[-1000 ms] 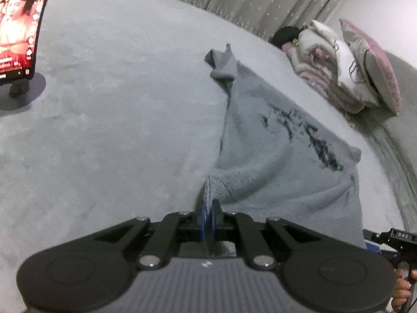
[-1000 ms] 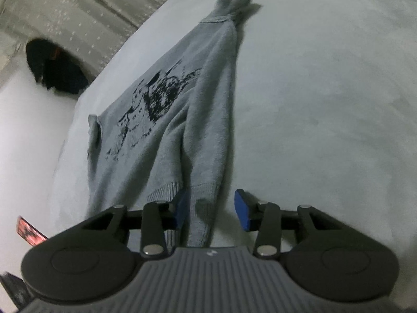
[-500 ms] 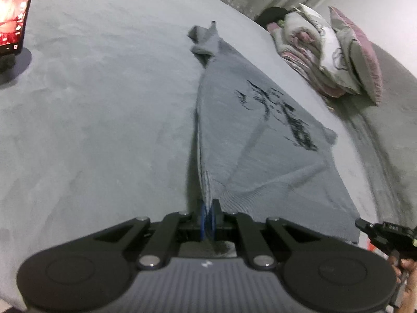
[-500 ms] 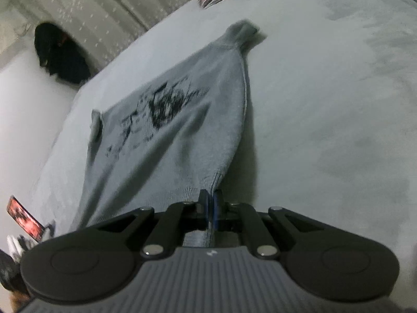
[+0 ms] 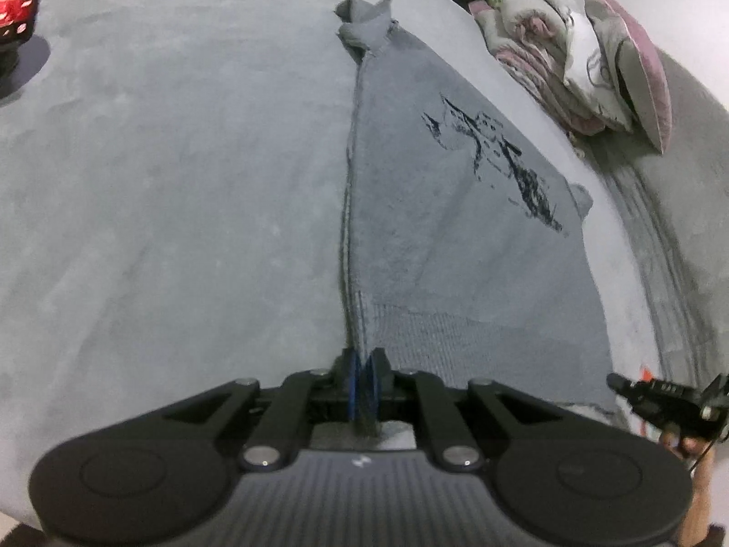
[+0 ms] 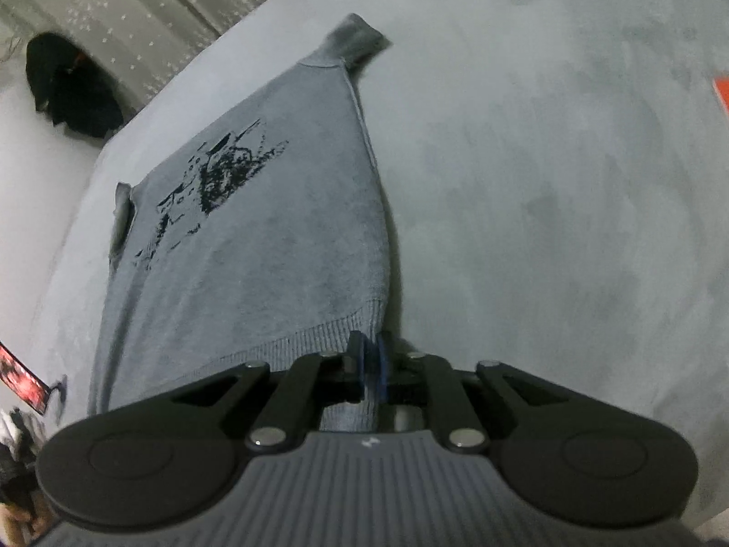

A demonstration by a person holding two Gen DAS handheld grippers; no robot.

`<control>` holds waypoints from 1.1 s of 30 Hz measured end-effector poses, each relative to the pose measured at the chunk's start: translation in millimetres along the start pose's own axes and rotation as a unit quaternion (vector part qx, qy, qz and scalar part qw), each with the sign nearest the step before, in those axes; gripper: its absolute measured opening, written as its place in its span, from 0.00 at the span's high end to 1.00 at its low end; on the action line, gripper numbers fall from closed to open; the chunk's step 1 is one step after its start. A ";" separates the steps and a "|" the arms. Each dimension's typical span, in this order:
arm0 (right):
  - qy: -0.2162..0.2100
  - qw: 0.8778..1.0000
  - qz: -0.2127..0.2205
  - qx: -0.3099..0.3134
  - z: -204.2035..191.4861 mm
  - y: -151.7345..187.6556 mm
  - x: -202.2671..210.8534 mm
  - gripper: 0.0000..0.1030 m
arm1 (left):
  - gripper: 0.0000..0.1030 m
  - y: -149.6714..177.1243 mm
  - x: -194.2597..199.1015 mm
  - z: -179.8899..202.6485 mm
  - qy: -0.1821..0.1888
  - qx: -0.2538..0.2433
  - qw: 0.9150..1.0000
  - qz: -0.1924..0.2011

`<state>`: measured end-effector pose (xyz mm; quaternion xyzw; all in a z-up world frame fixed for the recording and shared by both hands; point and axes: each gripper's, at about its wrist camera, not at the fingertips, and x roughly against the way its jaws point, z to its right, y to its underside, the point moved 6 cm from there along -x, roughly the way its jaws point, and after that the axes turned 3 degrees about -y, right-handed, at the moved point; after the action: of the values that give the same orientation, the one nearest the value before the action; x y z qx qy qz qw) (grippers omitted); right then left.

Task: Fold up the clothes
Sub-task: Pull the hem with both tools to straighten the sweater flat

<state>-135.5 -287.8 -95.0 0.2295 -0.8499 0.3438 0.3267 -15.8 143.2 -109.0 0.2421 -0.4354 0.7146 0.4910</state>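
The left gripper (image 5: 363, 367) has its jaws clamped on the near left corner of the ribbed hem of the grey sweater (image 5: 455, 228), and the right gripper (image 6: 371, 355) is clamped the same way on the near right corner. The sweater lies print-up on the grey bed (image 5: 159, 182), collar at the far end. Pinching both corners likely keeps the hem taut and square, ready to carry it toward the far collar.

dim, flat indoor light | soft shadow right of the sweater (image 6: 255, 237) | fisheye bending at edges | slight overall blur
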 end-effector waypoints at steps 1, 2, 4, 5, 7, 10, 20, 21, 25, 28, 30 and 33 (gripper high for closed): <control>-0.008 1.000 0.001 -0.008 1.6 -0.4 0.9 0.85 | 0.91 -0.4 0.2 -1.0 0.004 0.003 1.000 -0.001; -0.014 1.000 0.002 -0.013 2.6 -0.6 1.9 0.85 | 0.90 -0.6 -0.2 -1.4 0.007 0.004 1.000 -0.003; -0.024 1.000 0.005 -0.020 4.6 0.3 4.0 0.64 | 0.87 0.1 -1.0 -0.8 0.013 0.002 1.000 -0.008; -0.030 0.999 0.007 -0.021 5.1 1.6 5.0 0.58 | 0.85 1.1 -1.4 -0.5 0.015 -0.001 1.000 -0.012; -0.033 0.999 0.009 -0.011 3.1 5.1 7.0 0.54 | 0.77 4.8 -2.7 2.9 0.022 -0.015 0.999 -0.021; -0.016 0.999 0.004 0.035 -5.1 11.4 3.2 0.56 | 0.71 10.7 -4.5 9.4 0.017 -0.039 0.999 -0.015; 0.054 0.989 0.006 0.136 -24.7 17.0 -4.3 0.94 | 0.96 16.0 5.0 21.3 -0.063 -0.068 0.996 0.008; 0.052 0.990 0.006 0.133 -26.4 16.2 -0.1 0.94 | 0.96 16.2 8.3 22.0 -0.062 -0.068 0.996 0.008; 0.040 0.990 0.009 0.134 -34.5 14.6 25.0 0.95 | 0.96 17.1 23.1 20.5 -0.061 -0.069 0.996 0.005; 0.038 0.989 0.007 0.146 -37.4 13.9 42.3 0.95 | 0.96 17.1 29.3 18.7 -0.063 -0.068 0.996 -0.001; 0.038 0.988 0.001 0.152 -37.4 15.1 48.8 0.95 | 0.96 18.8 33.1 17.7 -0.065 -0.071 0.995 -0.003; 0.044 0.986 -0.006 0.161 -36.0 19.0 52.6 0.95 | 0.96 21.8 35.8 19.5 -0.064 -0.079 0.995 -0.008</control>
<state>-168.7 -257.6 -46.0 0.2690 -0.7666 0.4842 0.3247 -51.7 141.0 -79.9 0.2514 -0.5192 0.6572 0.4851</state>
